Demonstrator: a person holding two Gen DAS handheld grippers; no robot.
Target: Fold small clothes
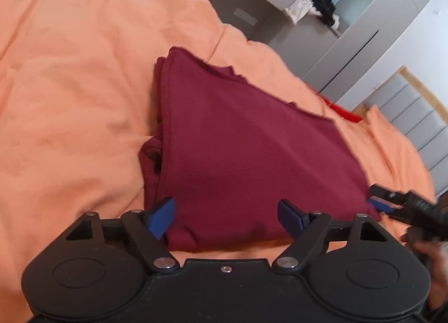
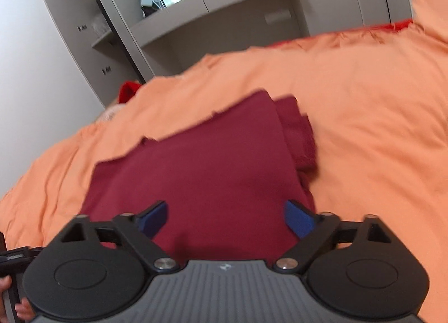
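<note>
Folded maroon garment (image 1: 252,149) lying flat on the orange bedspread (image 1: 70,85).

Over the garment's near left corner the left tool (image 1: 225,218) stands released, blue pads spread and gripping nothing. Over its near right corner the right tool (image 2: 225,218) is likewise spread wide and empty. Beyond the garment stand grey cabinets (image 2: 224,14).
</note>
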